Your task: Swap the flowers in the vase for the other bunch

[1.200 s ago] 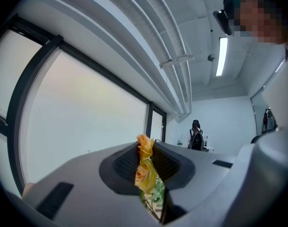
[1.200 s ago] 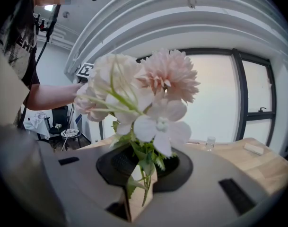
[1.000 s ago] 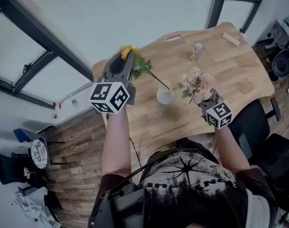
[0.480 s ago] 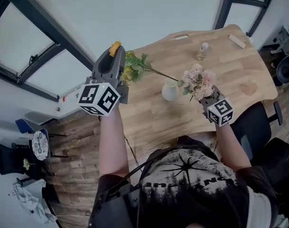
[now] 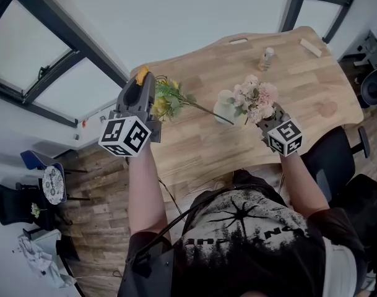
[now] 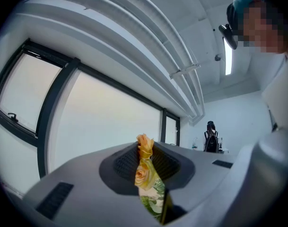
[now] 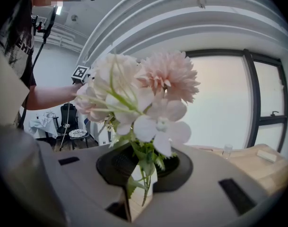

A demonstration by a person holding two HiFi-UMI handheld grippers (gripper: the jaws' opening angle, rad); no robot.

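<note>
A white vase (image 5: 224,108) stands in the middle of the wooden table (image 5: 299,91). My left gripper (image 5: 145,82) is shut on the yellow flower bunch (image 5: 164,101), left of the vase. The bunch's thin stem reaches right and ends just short of the vase. A yellow rose (image 6: 144,173) shows pinched between the jaws of the left gripper (image 6: 151,186). My right gripper (image 5: 265,117) is shut on the stems of the pink flower bunch (image 5: 255,98), whose blooms hang against the vase's right side. The pink blooms (image 7: 148,93) rise above the right gripper (image 7: 141,181).
A small clear bottle (image 5: 266,59) and a pale wooden block (image 5: 311,47) sit at the table's far side. A black chair (image 5: 337,159) stands at the near right. Windows and a white wall run beyond the table's left edge.
My left gripper has drawn left with the yellow bunch, and its stem has come out of the vase. The right gripper has brought the pink bunch closer to the vase.
</note>
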